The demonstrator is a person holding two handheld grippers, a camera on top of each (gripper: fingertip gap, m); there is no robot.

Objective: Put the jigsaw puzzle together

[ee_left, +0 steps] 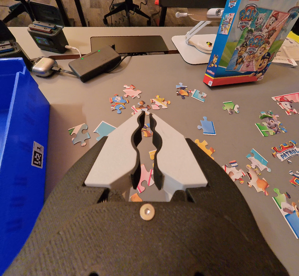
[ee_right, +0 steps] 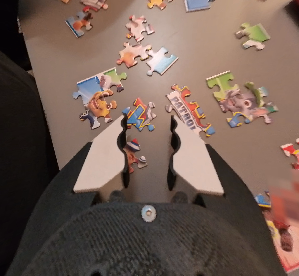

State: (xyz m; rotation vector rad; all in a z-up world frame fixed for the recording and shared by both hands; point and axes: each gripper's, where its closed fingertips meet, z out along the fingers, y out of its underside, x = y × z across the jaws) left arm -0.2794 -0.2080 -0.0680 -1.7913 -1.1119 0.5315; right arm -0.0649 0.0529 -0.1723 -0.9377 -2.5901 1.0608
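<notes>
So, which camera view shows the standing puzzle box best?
The left wrist view: the puzzle box stands upright at the far right of the grey table, its front and one side visible. The right wrist view shows at most a blurred red patch at its right edge.

Each gripper, left [ee_left: 146, 114] and right [ee_right: 148, 117], has a dark ribbed printed body, rounded at 6 o'clock, carrying two pale grey wedge fingers [ee_left: 119, 151] lined with wavy black pads [ee_right: 174, 140]. A silver screw [ee_left: 146, 212] sits at centre.
</notes>
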